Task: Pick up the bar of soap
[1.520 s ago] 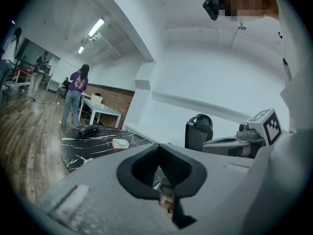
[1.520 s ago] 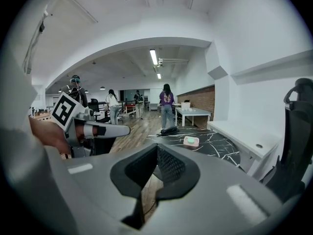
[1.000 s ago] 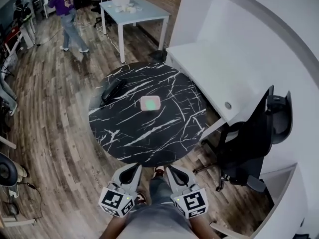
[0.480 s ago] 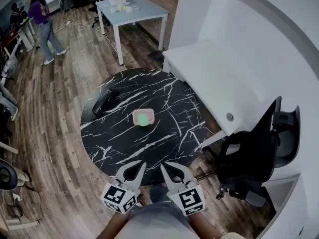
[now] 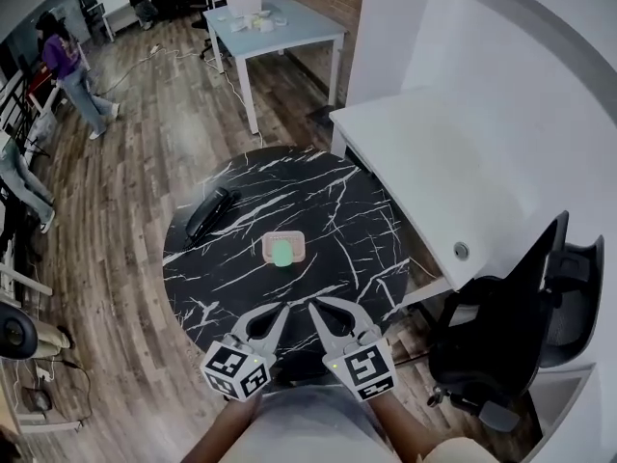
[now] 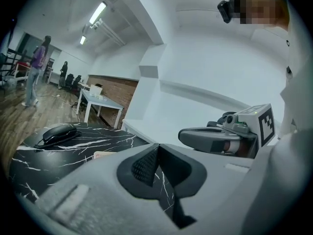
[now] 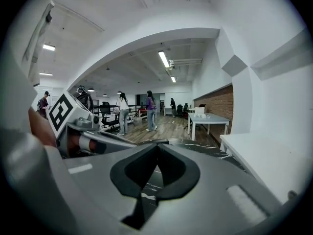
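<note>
Table: round black marble-pattern top [image 5: 337, 220].
Soap: green bar [image 5: 281, 254] lying on a pinkish dish [image 5: 267, 247], near the table's centre.
Phone: dark handset [image 5: 207, 215] at 10 o'clock from the soap, well apart.
Left gripper [image 5: 285, 309]: jaws closed tip to tip, nothing between them; over the table's 6 o'clock edge, with the soap at 12 o'clock, not touching.
Right gripper [image 5: 312, 306]: jaws together, empty; just beside the left, at its 3 o'clock.
</note>
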`<state>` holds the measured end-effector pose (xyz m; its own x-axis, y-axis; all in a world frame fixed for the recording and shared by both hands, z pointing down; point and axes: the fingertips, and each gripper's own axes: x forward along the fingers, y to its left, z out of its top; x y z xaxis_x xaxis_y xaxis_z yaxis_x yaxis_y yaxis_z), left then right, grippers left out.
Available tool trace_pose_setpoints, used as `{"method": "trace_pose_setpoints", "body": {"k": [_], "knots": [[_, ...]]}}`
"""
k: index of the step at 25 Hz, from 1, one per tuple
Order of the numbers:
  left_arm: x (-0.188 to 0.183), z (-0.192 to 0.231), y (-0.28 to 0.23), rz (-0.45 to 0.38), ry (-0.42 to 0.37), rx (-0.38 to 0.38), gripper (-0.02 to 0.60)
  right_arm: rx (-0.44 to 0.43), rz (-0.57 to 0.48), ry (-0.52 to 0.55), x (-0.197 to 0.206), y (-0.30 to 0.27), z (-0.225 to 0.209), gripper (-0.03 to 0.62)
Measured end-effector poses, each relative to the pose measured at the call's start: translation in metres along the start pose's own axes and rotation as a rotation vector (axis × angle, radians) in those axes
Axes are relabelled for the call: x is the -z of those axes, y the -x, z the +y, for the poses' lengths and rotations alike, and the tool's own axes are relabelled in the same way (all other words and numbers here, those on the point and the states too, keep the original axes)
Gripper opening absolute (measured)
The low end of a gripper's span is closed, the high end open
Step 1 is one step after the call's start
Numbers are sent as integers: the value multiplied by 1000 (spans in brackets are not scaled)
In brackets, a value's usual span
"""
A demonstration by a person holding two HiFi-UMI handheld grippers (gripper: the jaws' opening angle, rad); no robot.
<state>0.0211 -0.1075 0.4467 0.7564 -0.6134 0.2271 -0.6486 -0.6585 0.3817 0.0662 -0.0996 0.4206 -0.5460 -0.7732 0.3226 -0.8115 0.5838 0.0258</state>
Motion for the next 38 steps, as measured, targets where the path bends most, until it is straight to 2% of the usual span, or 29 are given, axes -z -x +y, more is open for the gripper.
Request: {"method": "trace_pose_setpoints", "body": {"k": [5,12,18,25,28,33,35,38], "knots": [[14,23,-22,24,131,-16,-2,-41,9,26,2,-28,-14,2],[43,60,-48,10,394,-47,-2,-76,65,45,21,-68,-28,2],[66,86,-74,15,536,-81,-2,-108,139,46,40,-104,-38,2],[94,124,-98,-8,723,-161,0,-151,213,114,59,-145,-51,2],[105,137,-103,-21,795,-202,31,-151,240,122,71,-164,-60,2],[124,146,-117,-23,943,-204,78,-167,287,125,89,-191,-67,2],[130,152,-119,-23,978,-211,91,-174,296,117,93,-199,-68,2],[128,157,-123,-40,987,-199,104,-172,292,111,94,-211,-73,2]]}}
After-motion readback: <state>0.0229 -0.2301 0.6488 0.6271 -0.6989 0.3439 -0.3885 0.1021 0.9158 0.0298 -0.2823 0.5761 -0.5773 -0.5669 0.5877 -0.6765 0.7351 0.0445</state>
